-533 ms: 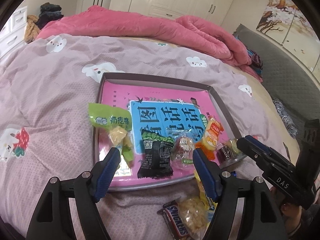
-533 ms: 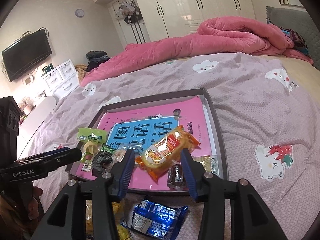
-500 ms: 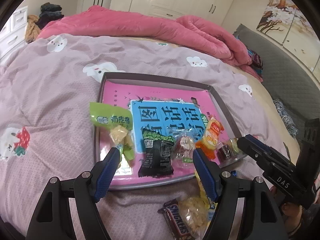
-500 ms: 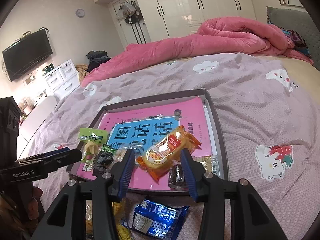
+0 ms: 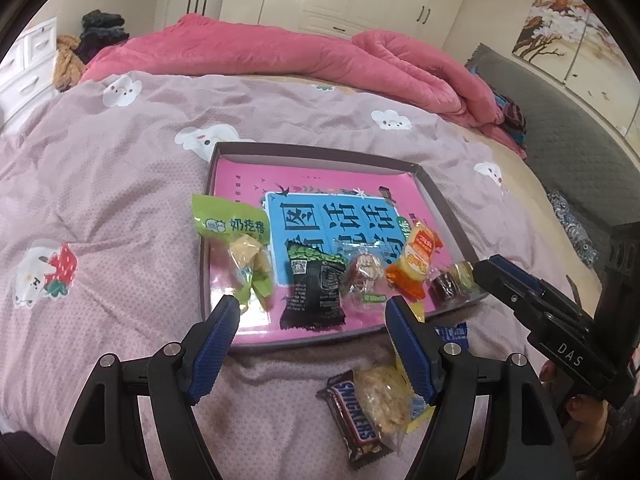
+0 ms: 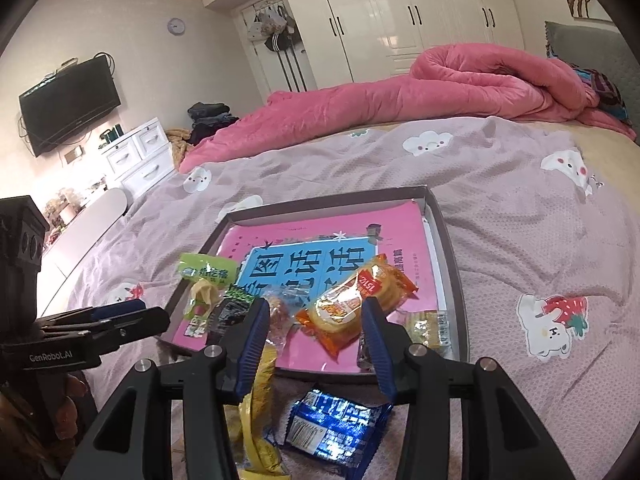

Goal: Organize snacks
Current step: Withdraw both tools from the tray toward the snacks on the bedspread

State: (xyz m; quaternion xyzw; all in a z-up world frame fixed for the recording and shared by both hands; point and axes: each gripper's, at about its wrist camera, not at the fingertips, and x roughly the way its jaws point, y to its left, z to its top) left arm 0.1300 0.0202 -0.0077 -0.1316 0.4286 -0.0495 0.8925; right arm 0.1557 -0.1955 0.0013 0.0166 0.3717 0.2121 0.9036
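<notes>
A shallow tray (image 5: 444, 208) lies on the bed (image 5: 120, 184), and a pink book covers its floor, so the snacks rest on a flat, firm base and not on the soft cover. Along the near edge of the tray stands a row: a green pack (image 5: 234, 226), a black pack (image 5: 314, 290), a clear candy (image 5: 364, 274), an orange pack (image 6: 356, 302) and small dark sweets (image 5: 448, 282) at the right corner. It seems that the row is built from side to side to keep things in order.

Some snacks are not yet inside. A Snickers bar (image 5: 356, 416) and a pale cracker (image 5: 380, 396) lie on the cover just before the tray, and a blue pack (image 6: 332, 428) with a yellow one (image 6: 256, 412) lies near them.

The left gripper (image 5: 312, 332) hovers over the near rim, jaws wide and empty. The right gripper (image 6: 314, 336) is also released, with a narrower gap, and nothing is pressed between its pads; it probably waits to take the blue pack below it.
</notes>
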